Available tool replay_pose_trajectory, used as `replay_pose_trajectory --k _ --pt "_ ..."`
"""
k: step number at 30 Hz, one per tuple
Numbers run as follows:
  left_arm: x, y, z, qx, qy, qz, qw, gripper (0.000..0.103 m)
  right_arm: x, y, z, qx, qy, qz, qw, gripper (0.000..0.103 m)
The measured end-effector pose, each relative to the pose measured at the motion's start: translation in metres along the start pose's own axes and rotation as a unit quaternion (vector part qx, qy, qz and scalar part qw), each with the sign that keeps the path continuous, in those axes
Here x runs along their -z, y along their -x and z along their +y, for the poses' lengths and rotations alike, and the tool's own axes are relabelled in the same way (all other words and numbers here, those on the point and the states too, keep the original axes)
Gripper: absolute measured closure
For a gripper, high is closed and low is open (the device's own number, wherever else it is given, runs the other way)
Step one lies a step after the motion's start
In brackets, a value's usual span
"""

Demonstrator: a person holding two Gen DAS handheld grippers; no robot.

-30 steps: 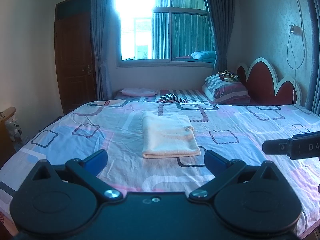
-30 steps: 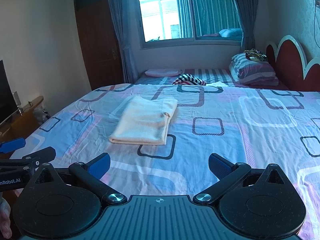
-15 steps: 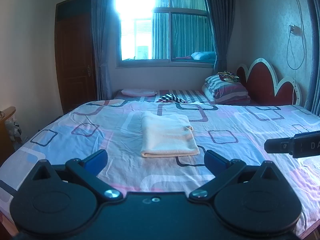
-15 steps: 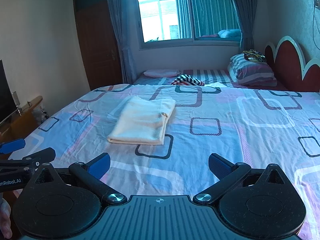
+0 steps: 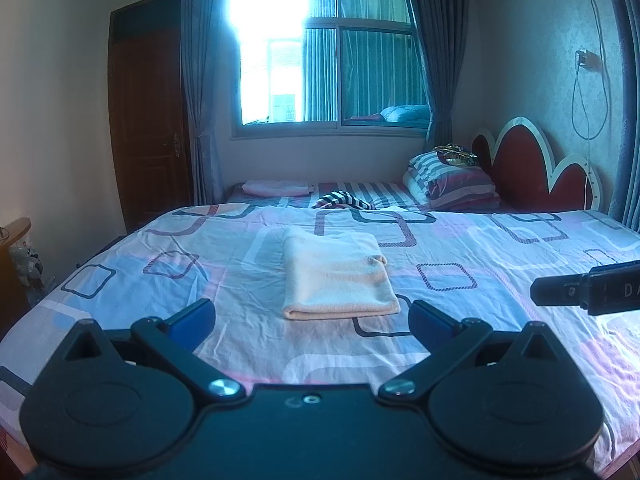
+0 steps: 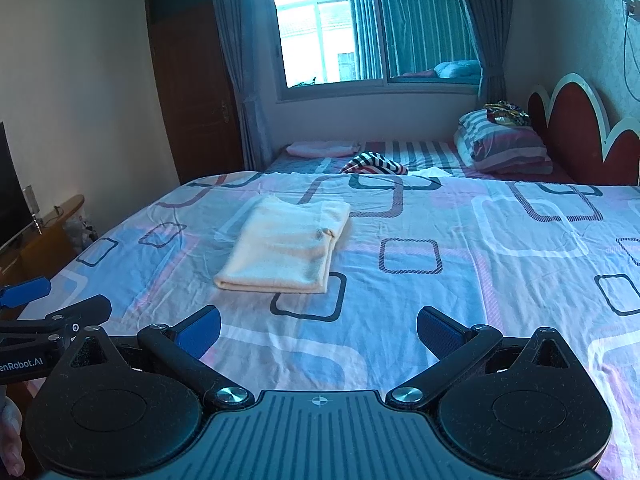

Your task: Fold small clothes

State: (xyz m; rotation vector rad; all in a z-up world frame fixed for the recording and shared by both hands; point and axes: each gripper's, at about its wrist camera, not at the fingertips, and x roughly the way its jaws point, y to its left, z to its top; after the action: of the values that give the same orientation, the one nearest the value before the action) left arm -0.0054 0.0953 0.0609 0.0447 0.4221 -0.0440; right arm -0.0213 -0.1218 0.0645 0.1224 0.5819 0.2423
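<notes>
A cream-coloured garment lies folded into a neat rectangle on the patterned bedsheet; it also shows in the right wrist view. My left gripper is open and empty, held above the near edge of the bed, short of the garment. My right gripper is open and empty, to the right of the garment and nearer than it. The right gripper's side shows at the left wrist view's right edge; the left gripper's fingers show at the right wrist view's left edge.
A striped cloth and a pink folded cloth lie on the far striped bed. Striped pillows rest by the red headboard. A wooden door and a wooden stand are on the left.
Both grippers have drawn back and risen slightly; the folded garment sits a little farther off in both views. It has not moved on the bed.
</notes>
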Motion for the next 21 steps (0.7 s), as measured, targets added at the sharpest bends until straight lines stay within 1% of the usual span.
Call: replay_pose_trajectory --k 13,21 --pt "0.0 -0.0014 0.0038 -0.002 0.003 0.006 1.0 0.001 -0.0003 -0.0012 0.0004 -0.005 0.005 0.003 1.0 0.0" --pt "-0.0016 -0.0028 0.004 0.007 0.005 0.008 0.9999 0.001 -0.0007 -0.0041 0.0009 -0.008 0.008 0.005 1.0 0.0"
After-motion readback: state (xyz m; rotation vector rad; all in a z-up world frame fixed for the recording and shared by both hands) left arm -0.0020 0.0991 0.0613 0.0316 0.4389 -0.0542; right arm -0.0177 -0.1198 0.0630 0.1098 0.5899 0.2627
